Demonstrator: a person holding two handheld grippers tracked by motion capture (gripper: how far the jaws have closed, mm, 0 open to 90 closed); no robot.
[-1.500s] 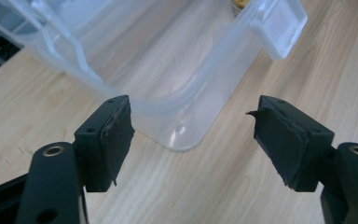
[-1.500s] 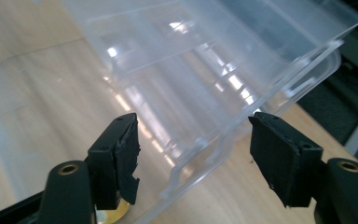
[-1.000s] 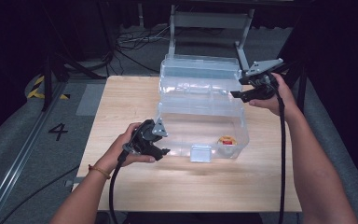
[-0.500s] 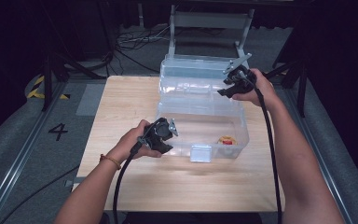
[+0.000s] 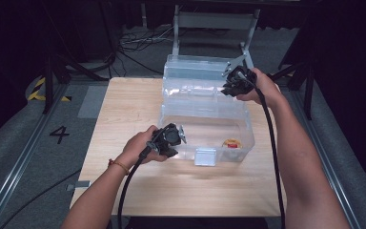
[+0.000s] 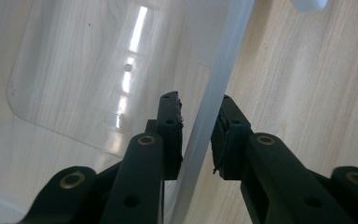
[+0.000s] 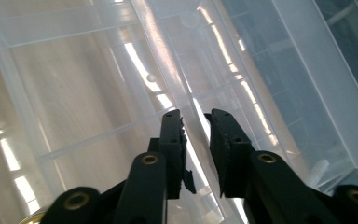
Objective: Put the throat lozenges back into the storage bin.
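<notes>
Table: light wooden table (image 5: pixel 124 109) at the centre of the high view, dark floor around it
Box: clear plastic box (image 5: pixel 202 119) on the table, centre right of the high view, its lid (image 5: pixel 198 67) standing open at the upper edge
Latch: pale latch (image 5: pixel 205 156) on the box's lower wall in the high view
Contents: small red and yellow item (image 5: pixel 231 143) inside the box, lower right corner; its kind cannot be told
Left gripper: left gripper (image 5: pixel 171 138) at the box's lower left wall, centre of the high view; in the left gripper view (image 6: pixel 198 135) the 2 jaws stand a narrow gap apart with the box's clear rim (image 6: pixel 214 93) running between them, the left jaw touching it, the right jaw just beside it
Right gripper: right gripper (image 5: pixel 231 85) at the box's upper right edge in the high view; in the right gripper view (image 7: pixel 196 140) the jaws straddle a clear edge (image 7: pixel 168 65), slightly parted; contact cannot be told
Floor mark: numeral 4 (image 5: pixel 59 134) at the left of the high view
</notes>
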